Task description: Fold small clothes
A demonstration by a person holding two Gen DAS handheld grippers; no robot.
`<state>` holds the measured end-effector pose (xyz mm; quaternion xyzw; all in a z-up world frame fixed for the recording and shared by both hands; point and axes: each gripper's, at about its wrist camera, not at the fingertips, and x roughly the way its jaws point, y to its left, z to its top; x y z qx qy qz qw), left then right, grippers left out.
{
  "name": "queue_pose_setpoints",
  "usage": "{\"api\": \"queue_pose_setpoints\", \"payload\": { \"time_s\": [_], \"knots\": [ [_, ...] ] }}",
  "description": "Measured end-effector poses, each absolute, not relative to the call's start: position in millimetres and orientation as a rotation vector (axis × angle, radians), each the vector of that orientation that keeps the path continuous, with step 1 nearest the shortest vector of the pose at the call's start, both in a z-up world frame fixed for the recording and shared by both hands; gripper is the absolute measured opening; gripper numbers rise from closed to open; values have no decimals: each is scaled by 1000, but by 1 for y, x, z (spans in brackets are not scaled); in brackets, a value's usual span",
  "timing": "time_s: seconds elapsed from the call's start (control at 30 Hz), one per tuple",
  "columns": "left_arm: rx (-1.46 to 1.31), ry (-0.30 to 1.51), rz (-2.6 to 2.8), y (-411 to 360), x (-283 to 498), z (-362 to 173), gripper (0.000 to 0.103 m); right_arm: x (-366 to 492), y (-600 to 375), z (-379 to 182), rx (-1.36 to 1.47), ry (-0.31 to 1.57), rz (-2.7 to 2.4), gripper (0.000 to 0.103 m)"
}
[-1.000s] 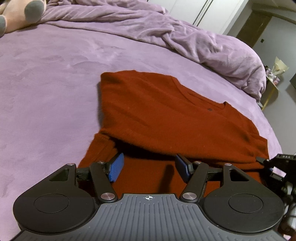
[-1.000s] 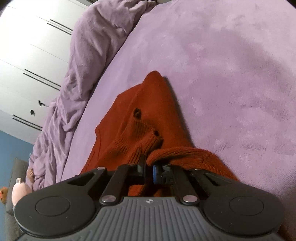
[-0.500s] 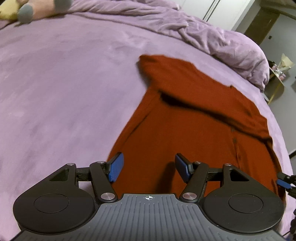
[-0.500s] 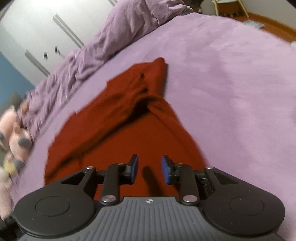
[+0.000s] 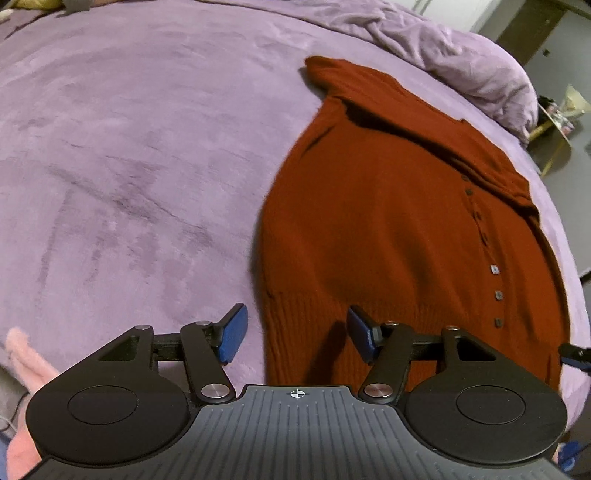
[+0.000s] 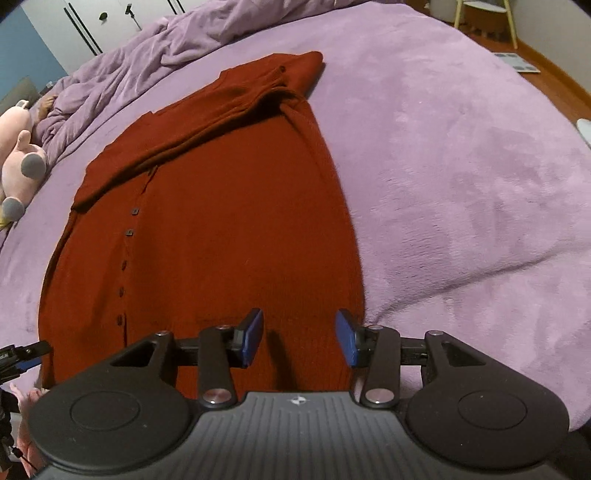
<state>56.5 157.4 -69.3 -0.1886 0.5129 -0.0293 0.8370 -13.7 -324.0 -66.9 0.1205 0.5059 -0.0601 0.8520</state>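
Observation:
A rust-red knit cardigan with a row of small buttons lies flat on the purple bedspread, both sleeves folded across its upper part. My left gripper hovers over the ribbed hem's left corner; its jaws are closing, and its blue pads hold nothing. In the right wrist view the same cardigan fills the middle, and my right gripper hangs over the hem's right corner. Its jaws are opening, with nothing between the pads. The right gripper's tip pokes in at the left view's right edge.
A rumpled purple duvet is heaped along the far side of the bed. A pink plush toy lies at the left in the right wrist view. The bed edge drops to the floor at the right, where a stool stands.
Both grippers pulled back from the cardigan's top down to its hem. The right gripper let go of the sleeve cuff and opened; the sleeve now lies folded across the chest.

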Motion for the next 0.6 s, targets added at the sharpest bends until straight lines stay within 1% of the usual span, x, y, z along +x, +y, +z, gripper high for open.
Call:
{"api": "queue_pose_setpoints", "payload": {
  "time_s": [0.07,0.13,0.23,0.27,0.33,0.47,0.5,0.53,0.6],
  "knots": [
    [-383,1098,-52,156,57,-71,55,-16,-324,-65,266,1066,-125,43],
    [-399,1099,-59,156,56,-71,48,-18,-325,-63,284,1053,-135,43],
    [-444,1116,-88,159,56,-72,45,-18,-329,-61,293,1051,-138,43],
    [-452,1123,-91,159,55,-74,43,-18,-329,-62,285,1054,-149,46],
    [-437,1125,-95,159,54,-74,35,-20,-331,-66,281,1072,-154,47],
    [-481,1147,-125,164,51,-75,33,-23,-332,-79,311,1124,-164,47],
    [-493,1153,-134,165,51,-75,30,-24,-332,-82,331,1131,-153,47],
    [-501,1161,-146,166,51,-76,26,-26,-331,-84,345,1140,-143,46],
    [-504,1178,-164,168,53,-78,19,-26,-329,-87,344,1149,-137,43]
  ]
}}
